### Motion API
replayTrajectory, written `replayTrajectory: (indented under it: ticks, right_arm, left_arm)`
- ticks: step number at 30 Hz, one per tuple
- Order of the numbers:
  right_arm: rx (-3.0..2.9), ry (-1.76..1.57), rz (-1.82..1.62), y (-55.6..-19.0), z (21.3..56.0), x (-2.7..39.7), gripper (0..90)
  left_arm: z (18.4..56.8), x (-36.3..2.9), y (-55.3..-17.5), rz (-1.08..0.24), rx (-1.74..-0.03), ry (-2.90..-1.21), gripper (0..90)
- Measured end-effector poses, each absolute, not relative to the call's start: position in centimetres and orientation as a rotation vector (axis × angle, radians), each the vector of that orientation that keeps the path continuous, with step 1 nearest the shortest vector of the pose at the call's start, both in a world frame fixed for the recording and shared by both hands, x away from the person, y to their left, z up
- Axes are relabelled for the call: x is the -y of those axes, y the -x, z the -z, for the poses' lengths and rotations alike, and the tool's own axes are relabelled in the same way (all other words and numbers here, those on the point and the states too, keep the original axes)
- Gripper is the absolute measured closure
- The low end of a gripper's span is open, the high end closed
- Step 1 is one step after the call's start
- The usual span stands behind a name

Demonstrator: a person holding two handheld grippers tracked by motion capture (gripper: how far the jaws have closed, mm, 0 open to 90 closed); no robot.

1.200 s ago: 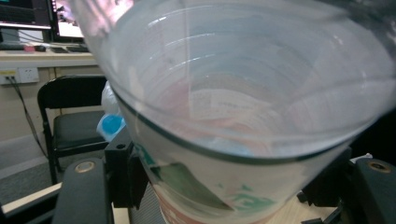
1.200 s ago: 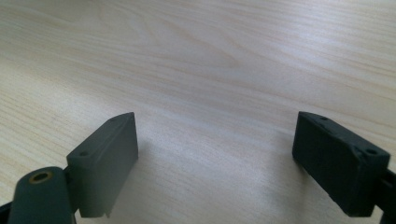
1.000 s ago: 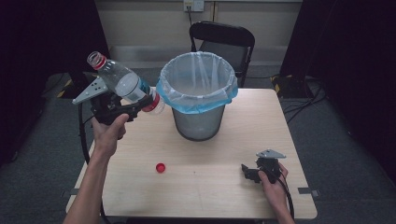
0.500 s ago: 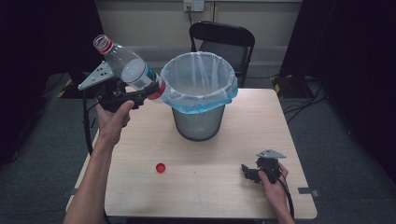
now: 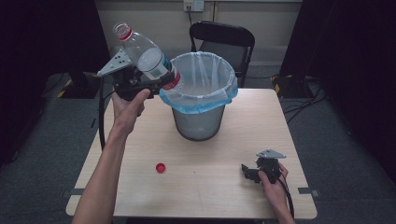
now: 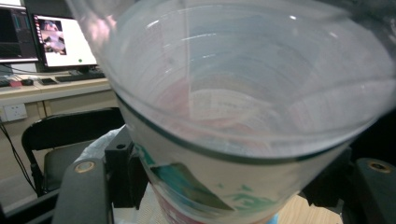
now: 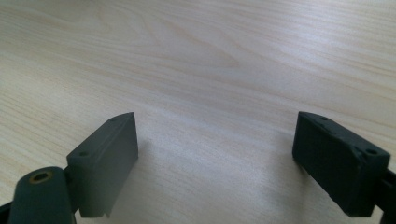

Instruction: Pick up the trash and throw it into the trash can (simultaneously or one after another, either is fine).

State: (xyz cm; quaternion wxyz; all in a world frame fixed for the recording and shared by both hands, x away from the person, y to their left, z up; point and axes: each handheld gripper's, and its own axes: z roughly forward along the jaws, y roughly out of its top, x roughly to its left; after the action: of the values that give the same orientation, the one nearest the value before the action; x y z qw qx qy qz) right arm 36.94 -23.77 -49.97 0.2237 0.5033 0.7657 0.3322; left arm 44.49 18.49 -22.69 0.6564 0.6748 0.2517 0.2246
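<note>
Beside the lined bin's (image 5: 200,100) rim, your left gripper (image 5: 161,83) grasps the uncapped plastic bottle (image 5: 144,58), tilted neck up; your right gripper (image 5: 247,172) rests released on the table (image 5: 219,186).

The bin (image 5: 200,105) stands on the desk (image 5: 224,196). The bottle (image 5: 147,58) hangs tilted at the bin's left rim. The cap (image 5: 160,167) lies before the bin, leftward. The chair (image 5: 223,42) stands behind it.

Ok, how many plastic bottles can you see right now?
1: the clear bottle is held tilted in the left gripper, beside the bin rim. The bin's inside is partly hidden.
</note>
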Motion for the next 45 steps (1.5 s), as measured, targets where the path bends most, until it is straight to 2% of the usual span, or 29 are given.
replayTrajectory:
  ticks: [21, 30, 45]
  right_arm:
    - [-2.114, -1.389, -0.917, -36.9, 50.0, 23.8, 13.6]
    - [-2.114, -1.389, -0.917, -36.9, 50.0, 23.8, 13.6]
    - [-2.114, -1.387, -0.917, -36.9, 50.0, 23.8, 13.5]
  left_arm:
    - [22.7, -14.4, -48.4, -0.466, -0.582, -1.573, 29.2]
    - [23.6, -14.1, -49.3, -0.420, -0.637, -1.596, 25.3]
    - [23.4, -15.2, -48.5, -0.431, -0.639, -1.588, 21.8]
